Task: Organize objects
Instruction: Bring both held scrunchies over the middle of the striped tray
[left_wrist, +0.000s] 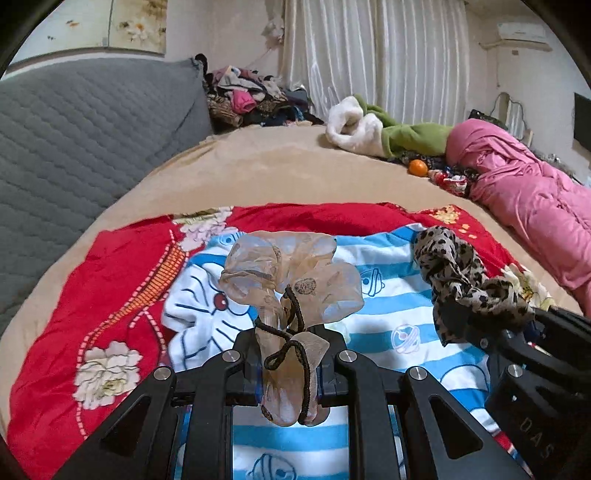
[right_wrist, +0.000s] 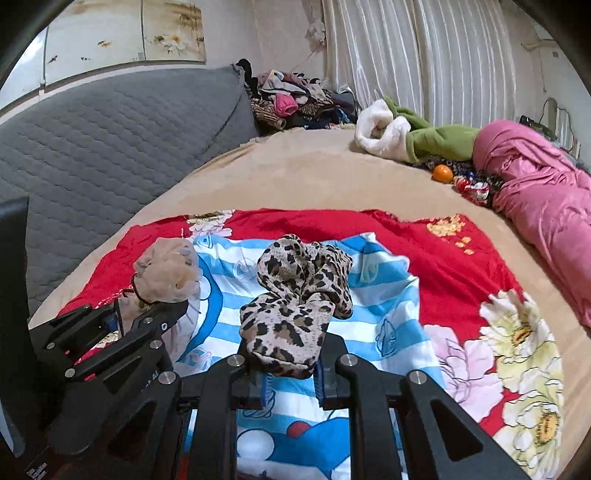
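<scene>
Two grippers, left gripper (left_wrist: 290, 354) pinching sheer beige scrunchie (left_wrist: 291, 273), right gripper (right_wrist: 291, 363) leopard-print scrunchie (right_wrist: 295, 291)

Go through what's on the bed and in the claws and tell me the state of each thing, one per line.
Left claw: shut on the sheer scrunchie.
Sheer scrunchie: gripped, held above the bedding.
Right claw: shut on the leopard scrunchie.
Leopard scrunchie: gripped, bunched.
Striped cloth: spread flat.
Orange: whole, loose on the bed.
Pink jacket: lying crumpled.
</scene>
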